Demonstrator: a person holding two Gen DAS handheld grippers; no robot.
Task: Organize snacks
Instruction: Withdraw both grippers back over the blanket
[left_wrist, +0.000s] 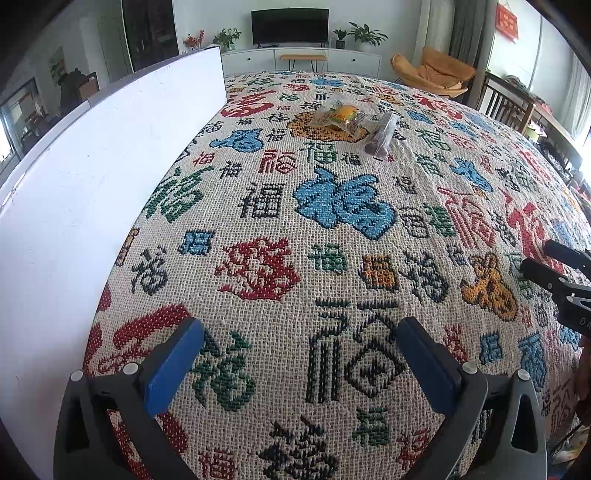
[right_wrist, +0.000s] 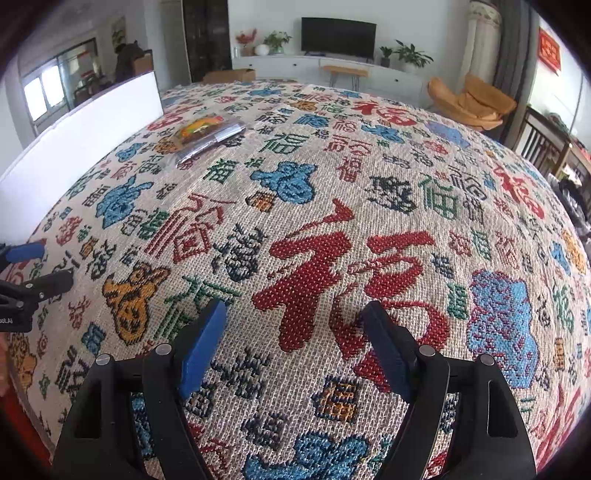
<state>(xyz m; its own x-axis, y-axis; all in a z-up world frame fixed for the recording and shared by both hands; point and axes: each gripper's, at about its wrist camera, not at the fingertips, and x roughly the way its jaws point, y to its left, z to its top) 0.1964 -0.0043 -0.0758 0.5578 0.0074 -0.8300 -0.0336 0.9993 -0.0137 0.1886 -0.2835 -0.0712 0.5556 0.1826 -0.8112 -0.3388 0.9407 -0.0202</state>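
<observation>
Grippers both hover low over the patterned tablecloth (left_wrist: 332, 206). Left gripper (left_wrist: 301, 332): jaws spread wide, nothing between. Right gripper (right_wrist: 295, 317): jaws apart, empty. Two snack packets (left_wrist: 338, 116), one yellow-orange and one dark (left_wrist: 382, 138), lie touching, well ahead of both. White board (left_wrist: 110, 166) stands left.

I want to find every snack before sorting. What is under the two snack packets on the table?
The clear packet with yellow contents and the dark packet lie directly on the patterned tablecloth. Whatever is beneath the cloth, the tabletop included, is covered.
</observation>
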